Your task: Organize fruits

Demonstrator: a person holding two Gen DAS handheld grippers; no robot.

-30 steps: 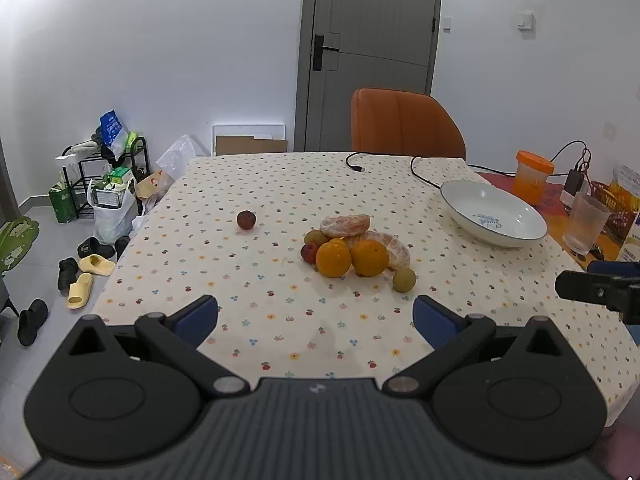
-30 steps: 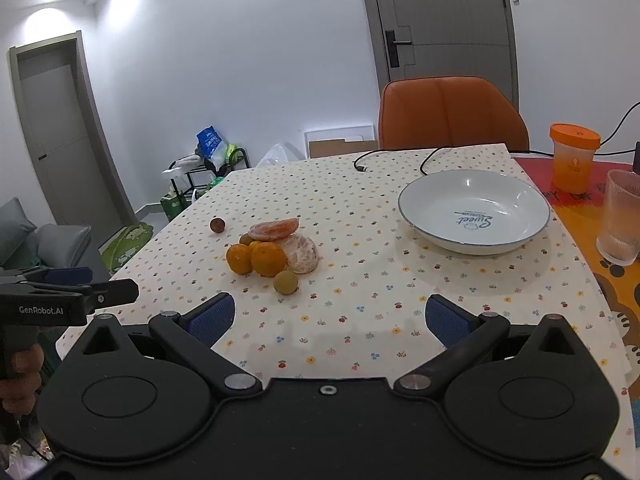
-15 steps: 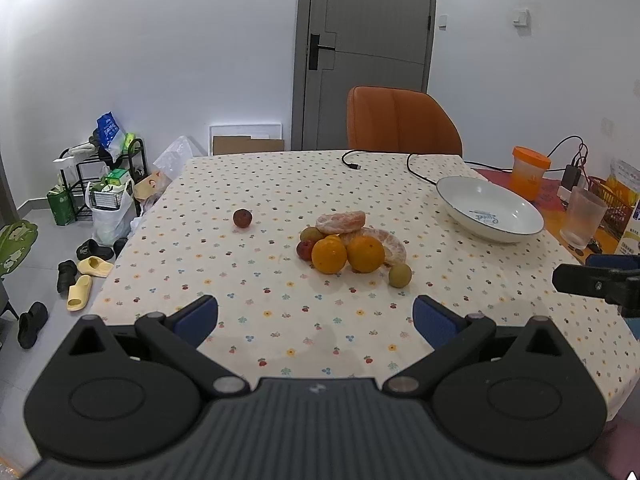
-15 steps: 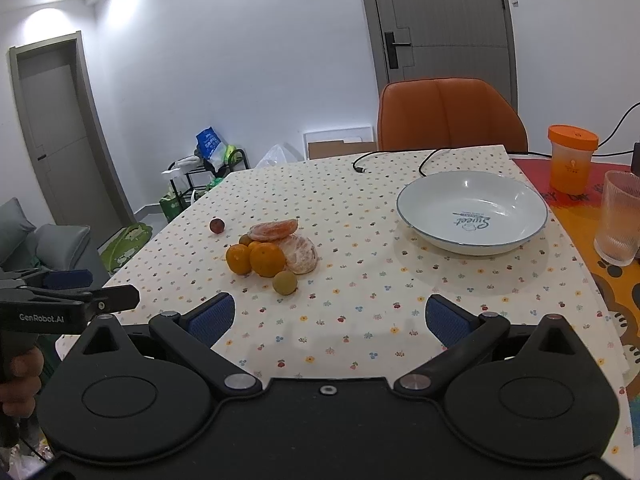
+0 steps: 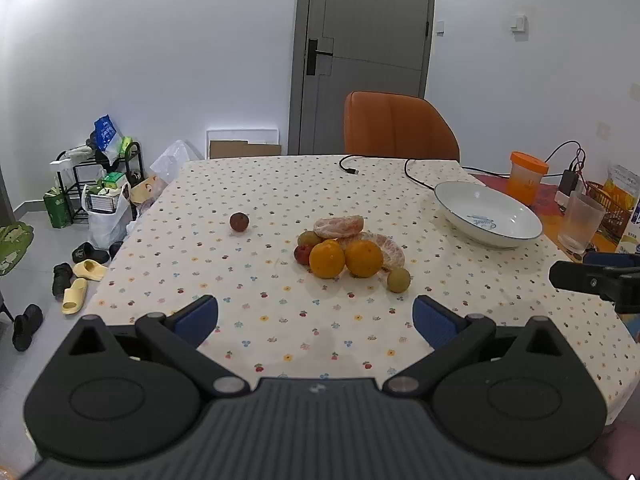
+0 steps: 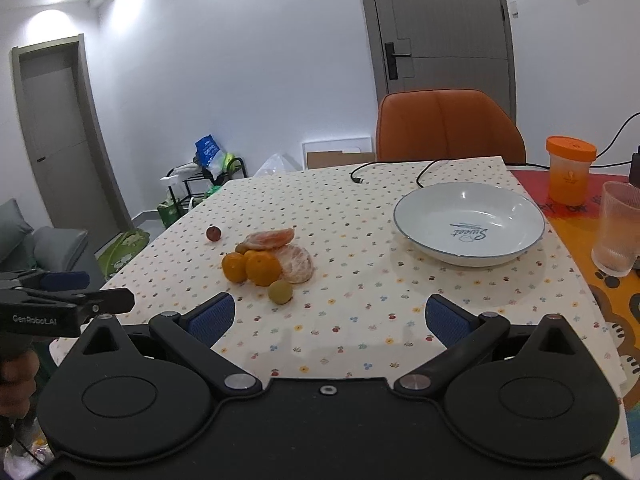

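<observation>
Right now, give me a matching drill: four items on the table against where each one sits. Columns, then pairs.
Items:
1. white bowl with blue rim
2. small dark red fruit
3. small green round fruit
4. orange lidded cup

Places:
A. alone, left of the pile
B. near edge of the pile
C. empty, right of the pile
D. behind the bowl, off the dotted cloth

Pairs: 1-C, 2-A, 3-B, 4-D

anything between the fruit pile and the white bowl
Nothing: only bare dotted tablecloth lies between the fruit pile and the white bowl, clearest in the right wrist view.
</observation>
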